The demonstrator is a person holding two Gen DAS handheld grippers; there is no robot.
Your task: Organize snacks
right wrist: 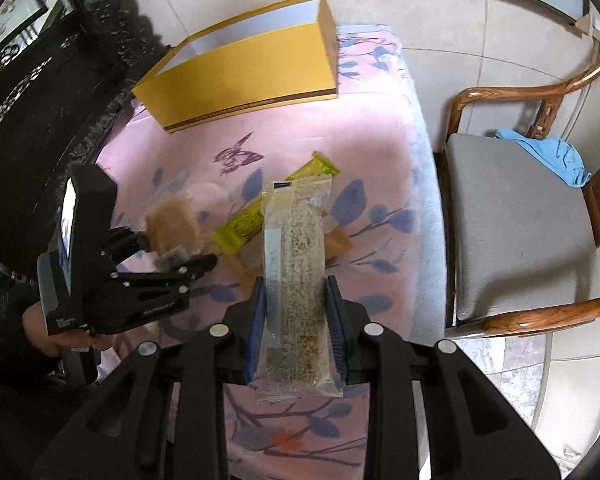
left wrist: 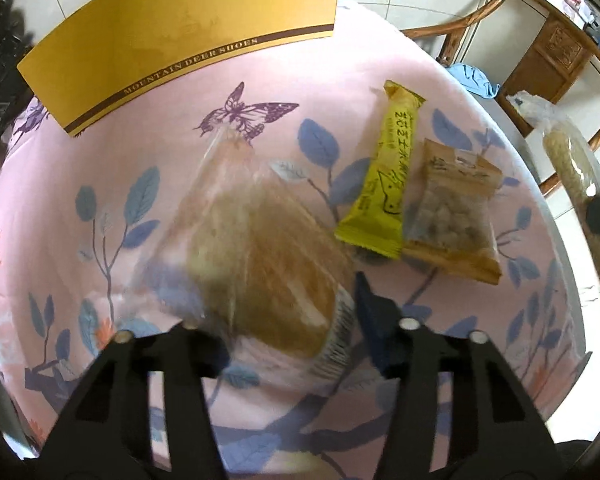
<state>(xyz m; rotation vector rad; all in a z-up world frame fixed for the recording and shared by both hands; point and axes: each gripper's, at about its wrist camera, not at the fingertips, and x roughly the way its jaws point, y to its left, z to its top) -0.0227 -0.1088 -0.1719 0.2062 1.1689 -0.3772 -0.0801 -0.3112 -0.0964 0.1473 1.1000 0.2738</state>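
Right tongs (right wrist: 296, 320) clamp a clear grain bar (right wrist: 296, 276); left tongs (left wrist: 276, 320) grip a blurred bread packet (left wrist: 256, 248), its label unreadable.

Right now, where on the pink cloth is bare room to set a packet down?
Free: the strip between the yellow shoebox and the butterfly print, and the right edge of the tablecloth toward the wooden chair. Crowded: the middle, where the yellow bar and the brown pouch touch, beside the bread packet in the left hand-held gripper.
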